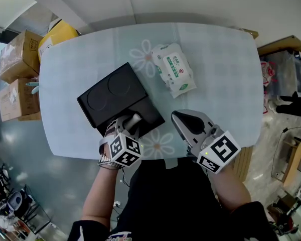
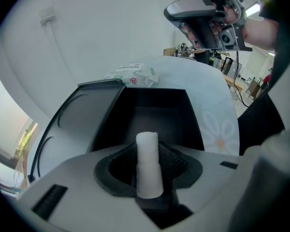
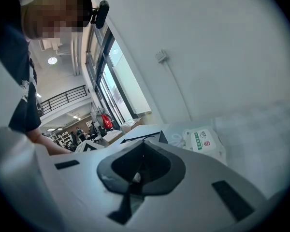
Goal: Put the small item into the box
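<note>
Pale checked cloth with daisy prints covers the table (image 1: 220, 59); cartons (image 1: 17, 79) are stacked off its left end.

We note the item (image 2: 148, 151), a short white cylinder, upright between the jaws of the left gripper (image 1: 132, 122). The ribbed pads pinch its lower half and its top end is free. It hangs over the open compartment of the black box (image 2: 195, 124). In the left gripper view the dark well lies directly ahead of the jaws. We cannot tell how high the item sits above the well's floor.

The box lies askew on the cloth. Its lid (image 1: 109, 95), with two round recesses, lies flat on the far-left side. A wipes pack (image 1: 174, 68) lies beyond, apart from the box. The right gripper (image 1: 180, 119) is raised over the table's near edge, jaws pressed together on nothing, clear of the box.

Our judgement: this is the placing step, close to done. To do it well, we would:
- keep the item centred between the well's walls;
- lower it until its end is down inside before spreading the jaws;
- open slowly, since a light cylinder may cling to one pad or topple and roll;
- lift straight up afterwards, so the jaws do not catch the rim and drag the box.

The right gripper is free to steady the box if it shifts.
</note>
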Motion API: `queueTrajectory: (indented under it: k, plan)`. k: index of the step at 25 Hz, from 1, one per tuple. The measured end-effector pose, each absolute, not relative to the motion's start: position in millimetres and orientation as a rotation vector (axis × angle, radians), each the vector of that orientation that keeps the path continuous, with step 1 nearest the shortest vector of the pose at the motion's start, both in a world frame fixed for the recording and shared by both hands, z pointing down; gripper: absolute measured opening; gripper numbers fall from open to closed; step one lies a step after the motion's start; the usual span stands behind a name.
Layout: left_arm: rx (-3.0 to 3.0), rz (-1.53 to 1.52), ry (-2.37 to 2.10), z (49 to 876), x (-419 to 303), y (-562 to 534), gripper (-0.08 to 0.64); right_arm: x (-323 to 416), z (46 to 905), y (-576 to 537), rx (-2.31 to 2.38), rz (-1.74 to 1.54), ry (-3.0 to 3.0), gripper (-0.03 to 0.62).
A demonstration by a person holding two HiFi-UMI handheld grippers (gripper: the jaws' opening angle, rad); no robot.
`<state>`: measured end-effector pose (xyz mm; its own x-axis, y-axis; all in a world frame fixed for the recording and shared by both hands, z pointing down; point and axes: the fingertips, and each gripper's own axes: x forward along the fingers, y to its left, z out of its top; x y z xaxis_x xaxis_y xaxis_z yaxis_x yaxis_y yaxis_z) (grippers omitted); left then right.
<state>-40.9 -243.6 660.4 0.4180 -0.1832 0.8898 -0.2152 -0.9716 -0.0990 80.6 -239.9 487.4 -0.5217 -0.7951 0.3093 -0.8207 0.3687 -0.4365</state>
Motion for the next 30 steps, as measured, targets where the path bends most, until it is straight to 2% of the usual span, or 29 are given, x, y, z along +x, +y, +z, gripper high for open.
queueTrajectory:
  k: [20,27,30]
  plan:
    - [2.674,1.503,-0.523,609.2,-34.9,-231.2,0.141,81.9,458.9,-223.3,1.426,0.781,-2.653,0.009]
    - [2.696,1.155,-0.725,550.7,-24.6,-220.1,0.129,88.9,426.5,-209.6,1.376,0.661,-2.717,0.009]
    - [2.738,0.907,-0.803,513.5,-16.0,-211.3,0.077,89.1,415.6,-198.3,1.336,0.624,-2.745,0.009]
